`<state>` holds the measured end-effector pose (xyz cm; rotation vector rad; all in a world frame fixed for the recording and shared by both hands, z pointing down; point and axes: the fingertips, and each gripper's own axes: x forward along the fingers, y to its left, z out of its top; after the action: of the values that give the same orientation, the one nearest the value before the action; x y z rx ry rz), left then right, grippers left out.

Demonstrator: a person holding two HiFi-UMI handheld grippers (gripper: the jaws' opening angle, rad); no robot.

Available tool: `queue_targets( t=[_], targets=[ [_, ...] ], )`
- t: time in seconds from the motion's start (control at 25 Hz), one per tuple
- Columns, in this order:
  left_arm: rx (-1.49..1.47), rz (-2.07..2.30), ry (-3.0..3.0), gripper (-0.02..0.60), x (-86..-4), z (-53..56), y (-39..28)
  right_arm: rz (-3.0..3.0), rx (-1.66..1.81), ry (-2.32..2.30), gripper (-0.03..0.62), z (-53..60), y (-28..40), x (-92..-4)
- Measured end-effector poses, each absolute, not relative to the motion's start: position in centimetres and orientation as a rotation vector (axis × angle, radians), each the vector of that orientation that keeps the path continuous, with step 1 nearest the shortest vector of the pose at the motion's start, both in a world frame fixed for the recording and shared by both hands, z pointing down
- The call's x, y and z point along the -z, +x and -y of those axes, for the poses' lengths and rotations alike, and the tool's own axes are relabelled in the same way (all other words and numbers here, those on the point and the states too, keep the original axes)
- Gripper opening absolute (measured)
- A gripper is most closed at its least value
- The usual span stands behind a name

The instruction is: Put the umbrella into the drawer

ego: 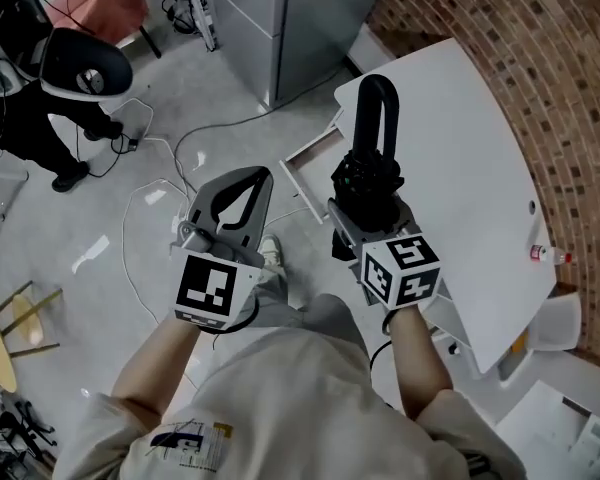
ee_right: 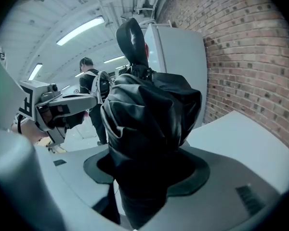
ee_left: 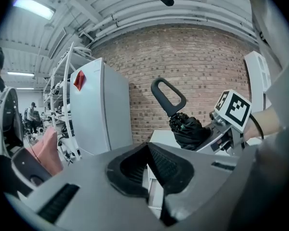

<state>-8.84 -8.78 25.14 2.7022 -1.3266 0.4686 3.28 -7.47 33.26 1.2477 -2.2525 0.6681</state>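
A folded black umbrella [ego: 372,183] stands up out of my right gripper [ego: 365,208], which is shut on its bunched fabric. Its loop handle [ego: 375,103] points away from me over the white table [ego: 460,148]. In the right gripper view the umbrella [ee_right: 149,114] fills the space between the jaws. My left gripper [ego: 261,176] is just left of it, tips together and holding nothing; the umbrella [ee_left: 188,129] also shows in the left gripper view. A white drawer [ego: 310,163] juts open from the table's near left side, beyond both grippers.
A grey metal cabinet [ego: 280,18] stands behind the drawer. Cables [ego: 150,188] trail over the floor at left, where a person [ego: 20,118] stands. A small bottle [ego: 548,255] lies on the table by the brick wall [ego: 540,68].
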Motion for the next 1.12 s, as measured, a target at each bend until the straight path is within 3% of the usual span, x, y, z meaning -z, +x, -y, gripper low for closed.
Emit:
queue_targets(
  t=[0.64, 1.12],
  targets=[
    [-0.551, 1.259, 2.577, 0.006, -38.2, 16.8, -7.3, 2.070, -0.918, 1.339, 0.267, 14.4, 4.7, -47.9],
    [-0.539, 1.278, 2.474, 0.006, -50.6, 20.5, -4.9, 1.948, -1.004, 1.288, 0.267, 17.8, 7.6, -63.4]
  ],
)
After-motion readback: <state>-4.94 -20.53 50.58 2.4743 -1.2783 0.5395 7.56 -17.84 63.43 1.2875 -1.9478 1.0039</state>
